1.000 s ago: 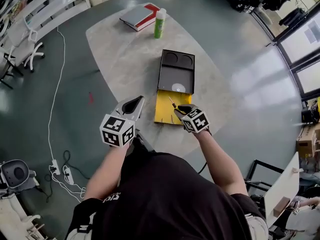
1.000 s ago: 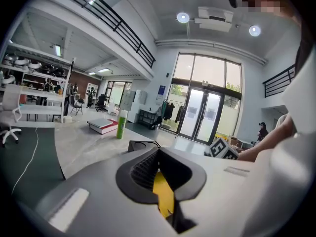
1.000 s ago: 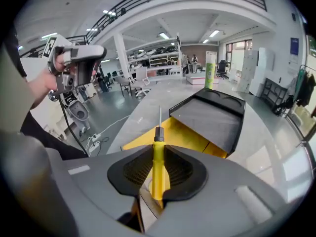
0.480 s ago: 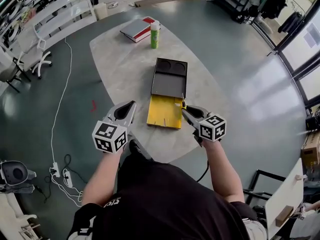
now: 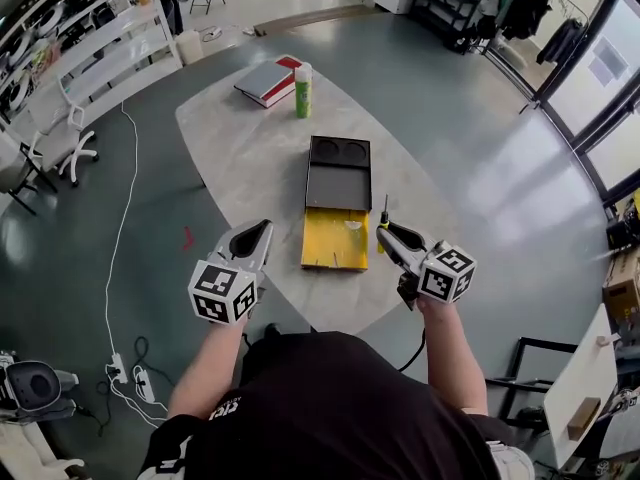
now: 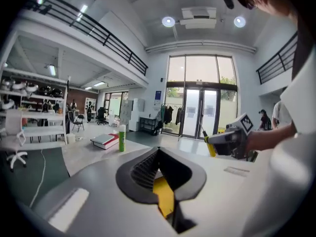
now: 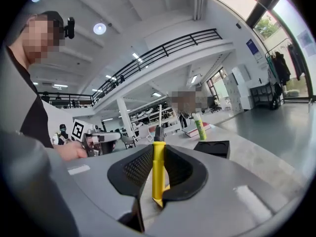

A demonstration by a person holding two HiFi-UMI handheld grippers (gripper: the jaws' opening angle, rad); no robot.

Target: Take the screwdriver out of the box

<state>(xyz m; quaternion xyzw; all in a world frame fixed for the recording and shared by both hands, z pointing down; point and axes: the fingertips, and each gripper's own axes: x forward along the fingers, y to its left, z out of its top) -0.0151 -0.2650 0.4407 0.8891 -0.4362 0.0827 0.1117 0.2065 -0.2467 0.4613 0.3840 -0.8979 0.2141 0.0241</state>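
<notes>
The box (image 5: 337, 173) lies open on the table, a black tray with two round wells and a yellow part (image 5: 333, 242) on its near side. My right gripper (image 5: 388, 233) is raised to the right of the yellow part, shut on the screwdriver (image 5: 382, 230). The screwdriver (image 7: 158, 167) has a yellow handle, a black collar and a thin shaft, and stands upright between the jaws, clear of the box. My left gripper (image 5: 264, 227) hovers left of the box with its tips together and nothing in them. The yellow part shows below its jaws in the left gripper view.
A green bottle (image 5: 302, 90) and a red and white book (image 5: 266, 79) lie at the table's far end. The grey table (image 5: 240, 158) ends just in front of the person. A white cable (image 5: 115, 218) runs over the floor at the left; shelves and chairs stand beyond it.
My right gripper has risen from over the yellow part and moved right, carrying the screwdriver, which now stands upright. The left gripper has lifted a little.
</notes>
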